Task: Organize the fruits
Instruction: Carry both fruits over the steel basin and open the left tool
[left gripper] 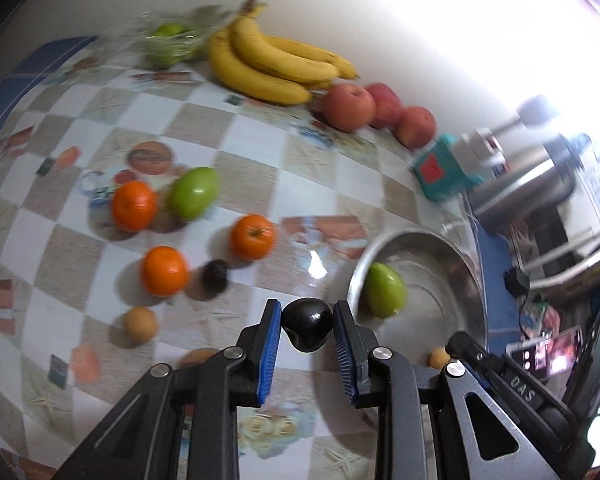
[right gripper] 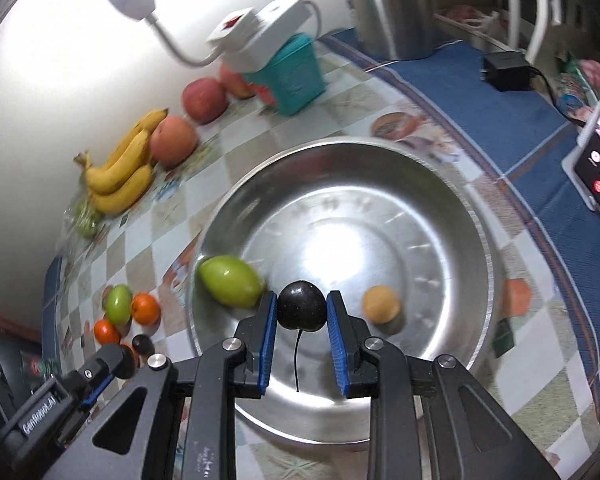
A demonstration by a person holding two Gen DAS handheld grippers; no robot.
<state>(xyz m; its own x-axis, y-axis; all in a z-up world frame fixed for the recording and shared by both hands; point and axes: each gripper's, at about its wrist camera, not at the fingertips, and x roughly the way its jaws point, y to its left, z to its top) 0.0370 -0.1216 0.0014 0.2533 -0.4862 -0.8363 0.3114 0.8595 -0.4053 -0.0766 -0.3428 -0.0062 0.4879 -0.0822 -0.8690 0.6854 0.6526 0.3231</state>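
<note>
both the left gripper and the right gripper pinch a dark cherry each, so release them low inside the steel bowl, gently, beside the green fruit.

white letters "das" are showing on the black body of the right gripper, seen at the lower right of the left wrist view. "genrobot.ai" is showing in white on the black body of the left gripper, at the lower left of the right wrist view. nothing else is reading clearly.
</note>
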